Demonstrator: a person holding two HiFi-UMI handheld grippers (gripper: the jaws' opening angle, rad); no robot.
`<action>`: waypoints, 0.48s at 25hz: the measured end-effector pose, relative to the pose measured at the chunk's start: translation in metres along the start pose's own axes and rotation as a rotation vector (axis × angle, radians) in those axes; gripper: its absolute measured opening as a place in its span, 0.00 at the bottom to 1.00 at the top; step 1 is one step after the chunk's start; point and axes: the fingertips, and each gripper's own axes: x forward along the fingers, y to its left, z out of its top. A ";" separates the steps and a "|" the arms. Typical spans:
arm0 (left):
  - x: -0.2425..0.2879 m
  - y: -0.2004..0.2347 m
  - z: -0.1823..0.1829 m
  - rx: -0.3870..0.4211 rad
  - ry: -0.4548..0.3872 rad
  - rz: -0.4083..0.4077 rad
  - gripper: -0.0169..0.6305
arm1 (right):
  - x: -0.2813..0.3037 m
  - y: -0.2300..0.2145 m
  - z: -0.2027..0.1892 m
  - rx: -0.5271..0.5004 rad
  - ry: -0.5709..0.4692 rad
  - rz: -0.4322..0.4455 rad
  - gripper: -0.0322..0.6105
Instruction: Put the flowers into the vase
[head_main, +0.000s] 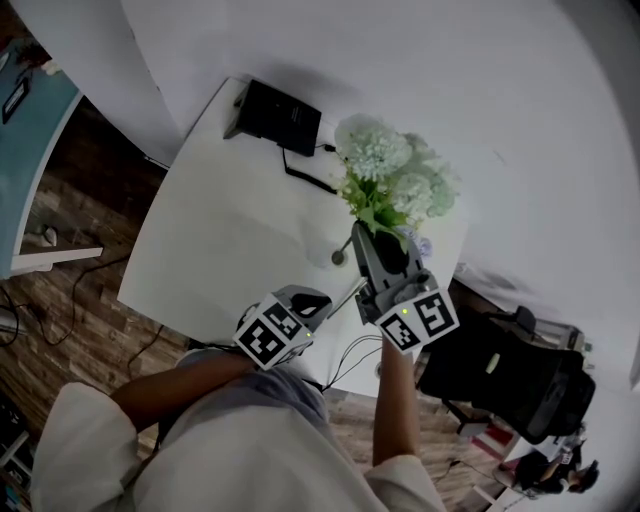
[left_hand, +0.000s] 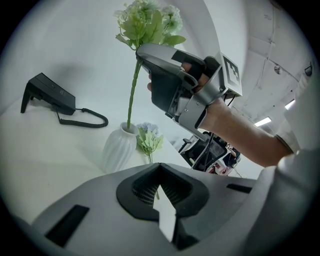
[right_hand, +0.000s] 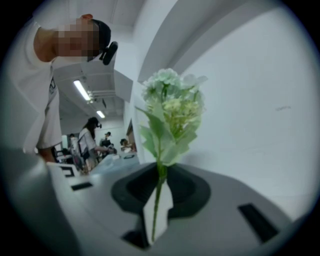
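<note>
A white ribbed vase (left_hand: 119, 149) stands on the white table (head_main: 230, 250). My right gripper (head_main: 362, 232) (left_hand: 141, 53) (right_hand: 158, 212) is shut on the stem of a green-white flower (right_hand: 172, 107) (left_hand: 147, 22) and holds it upright over the vase. The stem's lower end reaches into the vase's mouth. My left gripper (head_main: 322, 300) (left_hand: 162, 212) hangs lower, near the table's front edge. It is shut on the thin stem of a second small flower (left_hand: 148, 140) with a bluish head, which shows just right of the vase.
A black desk phone (head_main: 277, 114) (left_hand: 47, 93) with a coiled cord (left_hand: 87, 119) sits at the table's far end. A black office chair (head_main: 505, 375) stands to the right of the table. People stand in the background of the right gripper view.
</note>
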 end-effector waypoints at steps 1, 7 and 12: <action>0.000 0.001 -0.001 -0.002 0.003 0.000 0.06 | 0.001 -0.001 -0.003 -0.001 0.005 -0.001 0.16; 0.000 0.004 -0.002 -0.011 0.013 0.002 0.06 | 0.007 0.000 -0.019 -0.030 0.045 0.001 0.16; 0.002 0.004 -0.003 -0.015 0.015 0.004 0.06 | 0.010 0.006 -0.036 -0.113 0.106 0.009 0.16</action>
